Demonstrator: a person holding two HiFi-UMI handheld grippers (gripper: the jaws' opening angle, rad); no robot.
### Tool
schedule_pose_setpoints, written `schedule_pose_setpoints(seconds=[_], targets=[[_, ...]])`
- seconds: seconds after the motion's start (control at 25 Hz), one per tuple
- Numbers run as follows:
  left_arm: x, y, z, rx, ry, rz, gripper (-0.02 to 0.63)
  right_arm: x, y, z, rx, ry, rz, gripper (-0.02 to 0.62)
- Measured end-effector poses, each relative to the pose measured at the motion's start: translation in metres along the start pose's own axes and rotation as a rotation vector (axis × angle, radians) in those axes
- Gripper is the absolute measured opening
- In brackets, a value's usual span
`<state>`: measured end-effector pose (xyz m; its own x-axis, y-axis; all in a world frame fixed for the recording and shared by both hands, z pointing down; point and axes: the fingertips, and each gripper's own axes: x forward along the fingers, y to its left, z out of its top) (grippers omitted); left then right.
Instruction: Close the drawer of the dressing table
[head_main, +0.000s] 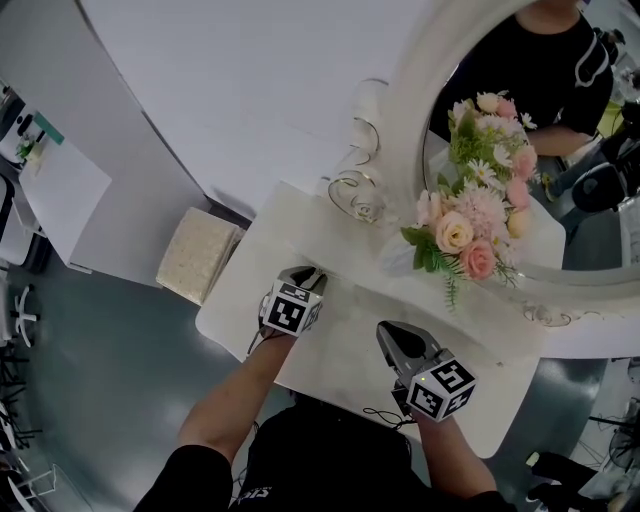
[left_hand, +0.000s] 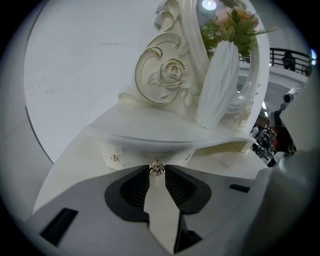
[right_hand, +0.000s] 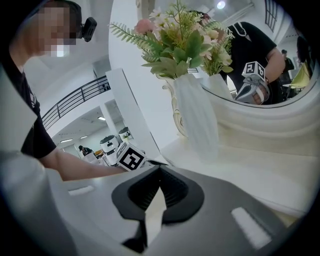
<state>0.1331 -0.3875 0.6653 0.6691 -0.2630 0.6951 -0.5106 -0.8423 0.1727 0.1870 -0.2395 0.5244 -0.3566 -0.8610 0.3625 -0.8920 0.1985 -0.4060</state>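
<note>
Left gripper (left_hand: 156, 175): jaws drawn in to a narrow gap, pinching the small gold drawer knob (left_hand: 157, 169) at their tips. The knob sits on the drawer front (left_hand: 142, 156), under the raised shelf (left_hand: 150, 131) towards the dressing table's (head_main: 335, 335) left edge.

Whether the front lies flush cannot be told.

Right gripper (right_hand: 160, 171): jaws together, nothing between them. It hovers over the tabletop near the front edge, facing the white ribbed vase (right_hand: 197, 117) of flowers (right_hand: 180, 42).

Step judged: knob engaged, closing push in hand. Next move calls for a straight push towards the mirror (head_main: 520, 130), keeping the knob centred, until the front seats.
</note>
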Motion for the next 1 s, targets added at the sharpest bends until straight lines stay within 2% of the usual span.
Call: schedule_pose_setpoints(seconds=[0.4, 0.64, 1.0], targets=[[0.007, 0.003, 0.004, 0.004, -0.003, -0.006, 0.103, -0.005, -0.003, -0.003, 0.011, -0.001, -0.017, 0.010], [-0.011, 0.005, -0.001, -0.023, -0.023, -0.011, 0.132, -0.007, 0.017, -0.001, -0.008, -0.009, -0.010, 0.011], [-0.080, -0.008, 0.010, 0.002, -0.151, -0.035, 0.117, -0.020, 0.058, 0.017, -0.069, -0.071, -0.020, 0.010]])
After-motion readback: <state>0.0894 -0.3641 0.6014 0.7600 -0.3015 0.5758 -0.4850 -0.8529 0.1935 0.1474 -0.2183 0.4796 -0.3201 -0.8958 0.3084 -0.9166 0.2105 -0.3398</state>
